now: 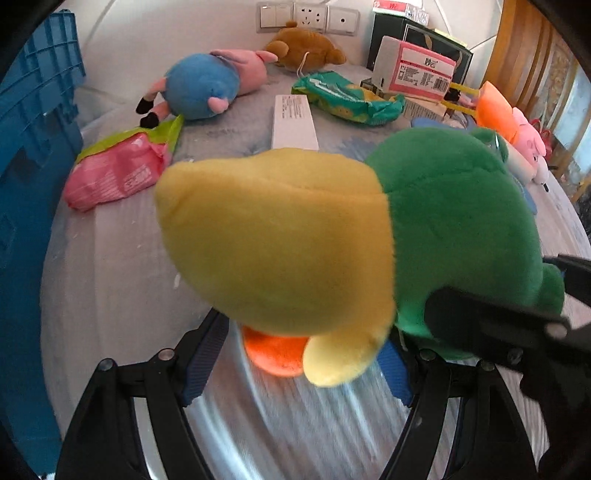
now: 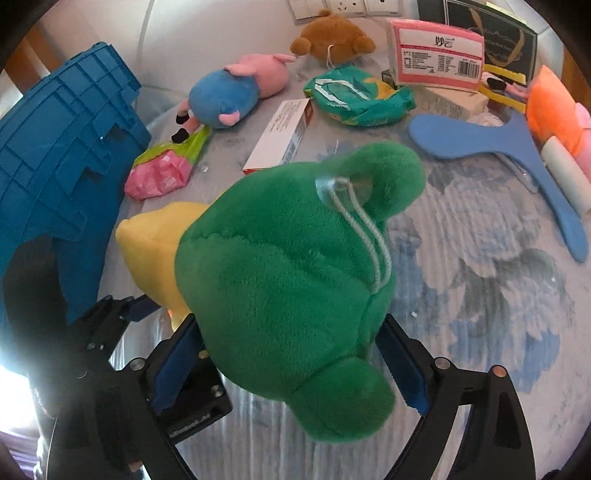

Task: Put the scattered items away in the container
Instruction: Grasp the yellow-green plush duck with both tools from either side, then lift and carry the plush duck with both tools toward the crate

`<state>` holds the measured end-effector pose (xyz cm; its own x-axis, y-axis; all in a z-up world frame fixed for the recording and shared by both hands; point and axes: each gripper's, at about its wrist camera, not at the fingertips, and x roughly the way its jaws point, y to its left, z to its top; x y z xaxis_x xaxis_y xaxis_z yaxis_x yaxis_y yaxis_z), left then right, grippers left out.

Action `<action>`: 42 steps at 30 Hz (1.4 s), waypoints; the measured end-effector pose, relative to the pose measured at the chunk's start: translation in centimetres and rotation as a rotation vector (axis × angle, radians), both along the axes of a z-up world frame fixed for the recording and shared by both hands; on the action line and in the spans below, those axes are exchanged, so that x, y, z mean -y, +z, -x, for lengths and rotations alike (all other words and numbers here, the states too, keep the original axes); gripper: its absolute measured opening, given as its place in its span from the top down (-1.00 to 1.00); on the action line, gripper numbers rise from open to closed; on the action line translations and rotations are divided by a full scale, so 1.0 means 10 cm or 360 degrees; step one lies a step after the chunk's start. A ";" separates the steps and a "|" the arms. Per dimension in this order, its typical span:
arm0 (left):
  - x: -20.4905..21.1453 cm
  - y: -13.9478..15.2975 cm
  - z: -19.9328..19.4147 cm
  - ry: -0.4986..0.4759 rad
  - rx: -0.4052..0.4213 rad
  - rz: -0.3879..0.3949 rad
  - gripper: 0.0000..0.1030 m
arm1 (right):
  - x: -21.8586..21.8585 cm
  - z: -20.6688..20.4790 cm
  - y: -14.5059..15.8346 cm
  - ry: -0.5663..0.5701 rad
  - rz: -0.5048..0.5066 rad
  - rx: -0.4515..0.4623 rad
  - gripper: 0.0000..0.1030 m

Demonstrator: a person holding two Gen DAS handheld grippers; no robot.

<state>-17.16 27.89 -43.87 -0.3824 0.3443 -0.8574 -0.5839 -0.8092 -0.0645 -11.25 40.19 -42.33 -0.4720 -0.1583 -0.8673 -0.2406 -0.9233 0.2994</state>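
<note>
Two grippers w/ jaws wide straddle green-and-yellow plush frog (image 2: 280, 280), left gripper (image 1: 299, 354) & right gripper (image 2: 288, 362) gripping nothing; toy may slip away once pinched.

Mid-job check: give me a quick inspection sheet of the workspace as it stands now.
Surface: pale floral sheet, items scattered on it.
Job's things: green and yellow plush between both tongs; blue crate at left.
Clutter: blue pig plush, brown bear, pink packet, green packet, white box, pink-label box, blue paddle.
Grippers: left tongs straddle the yellow end; right tongs straddle the green end; contact unclear.
Cables: nothing seen.
Surroundings: wall sockets.
</note>
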 end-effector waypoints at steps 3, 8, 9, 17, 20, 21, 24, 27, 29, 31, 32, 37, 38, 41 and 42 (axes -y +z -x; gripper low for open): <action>-0.05 -0.02 -0.01 -0.0031 -0.0003 -0.0042 -0.13 | -0.01 -0.01 -0.03 0.0003 0.0024 -0.0019 -0.56; -0.09 0.05 -0.06 -0.0031 -0.0082 -0.0048 -0.11 | 0.01 -0.04 0.09 0.0055 -0.0038 -0.0090 -0.48; -0.09 0.09 -0.07 -0.0027 -0.0102 -0.0054 -0.11 | 0.01 -0.05 0.12 0.0067 -0.0043 -0.0109 -0.48; -0.01 0.64 -0.16 0.0010 -0.0271 -0.0109 -0.11 | 0.08 -0.17 0.66 0.0142 -0.0098 -0.0299 -0.48; 0.02 0.92 -0.23 0.0031 -0.0345 -0.0136 -0.11 | 0.09 -0.21 0.90 0.0167 -0.0120 -0.0364 -0.48; 0.04 1.03 -0.26 0.0042 -0.0372 -0.0146 -0.11 | 0.10 -0.24 1.02 0.0180 -0.0128 -0.0396 -0.48; 0.11 1.36 -0.36 0.0077 -0.0462 -0.0179 -0.11 | 0.14 -0.33 1.35 0.0224 -0.0151 -0.0501 -0.48; 0.19 1.72 -0.48 0.0123 -0.0564 -0.0204 -0.11 | 0.19 -0.41 1.70 0.0276 -0.0166 -0.0609 -0.48; 0.26 1.97 -0.57 0.0163 -0.0626 -0.0216 -0.11 | 0.23 -0.46 1.91 0.0316 -0.0176 -0.0672 -0.48; 0.33 2.20 -0.66 0.0207 -0.0695 -0.0220 -0.11 | 0.29 -0.53 2.14 0.0368 -0.0185 -0.0739 -0.48; 0.37 2.32 -0.71 0.0234 -0.0741 -0.0218 -0.11 | 0.34 -0.55 2.27 0.0403 -0.0190 -0.0781 -0.48; 0.65 2.82 -0.86 0.0363 -0.0894 -0.0215 -0.11 | 0.63 -0.64 2.80 0.0539 -0.0223 -0.0951 -0.48; 0.73 2.92 -0.88 0.0392 -0.0928 -0.0210 -0.11 | 0.69 -0.65 2.86 0.0562 -0.0222 -0.0975 -0.48; 1.03 3.16 -0.94 0.0479 -0.1030 -0.0191 -0.11 | 0.92 -0.64 3.10 0.0650 -0.0198 -0.1057 -0.48; 1.13 3.22 -0.95 0.0508 -0.1051 -0.0186 -0.11 | 1.03 -0.63 3.17 0.0679 -0.0191 -0.1080 -0.48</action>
